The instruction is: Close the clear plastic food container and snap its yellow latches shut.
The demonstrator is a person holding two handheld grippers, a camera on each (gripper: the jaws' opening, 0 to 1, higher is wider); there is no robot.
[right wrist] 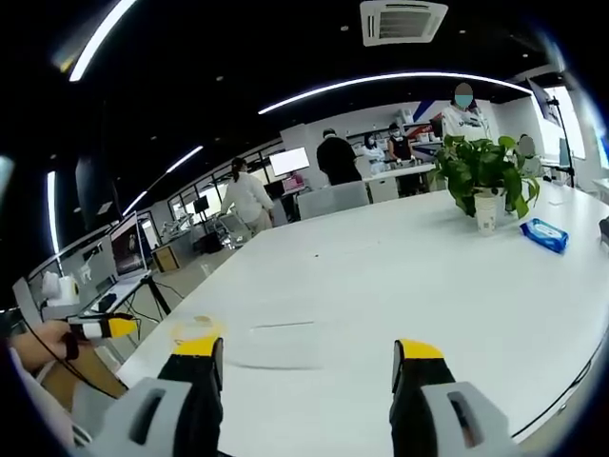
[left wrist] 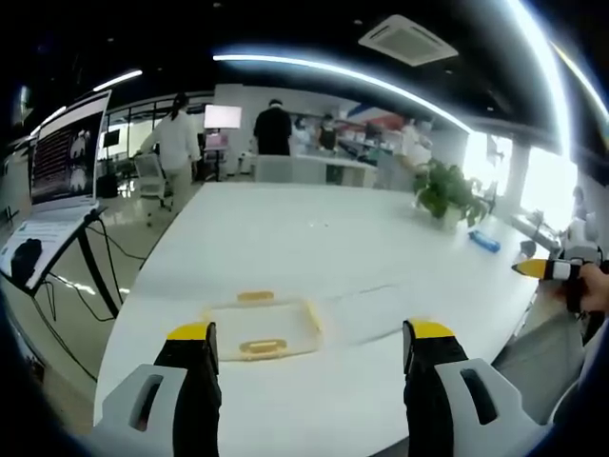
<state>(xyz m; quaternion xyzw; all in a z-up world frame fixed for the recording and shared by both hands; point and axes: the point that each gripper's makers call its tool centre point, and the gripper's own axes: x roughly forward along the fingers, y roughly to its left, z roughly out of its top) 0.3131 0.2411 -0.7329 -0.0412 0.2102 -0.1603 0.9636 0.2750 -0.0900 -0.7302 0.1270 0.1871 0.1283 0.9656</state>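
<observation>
Clear plastic food container point(left wrist: 259, 326) is lying just beyond the left gripper point(left wrist: 309, 347), nearer it; both grippers' jaws are standing apart.

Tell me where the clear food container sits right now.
In the left gripper view the container lies on the white table near its front edge, just ahead of the open left gripper, closer to its left jaw. The potted plant stands far beyond it.

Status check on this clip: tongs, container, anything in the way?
Both tongs, left and right, open, holding nothing. Clear container on white table, yellow latches unsnapped. Path clear; potted plant far off.
</observation>
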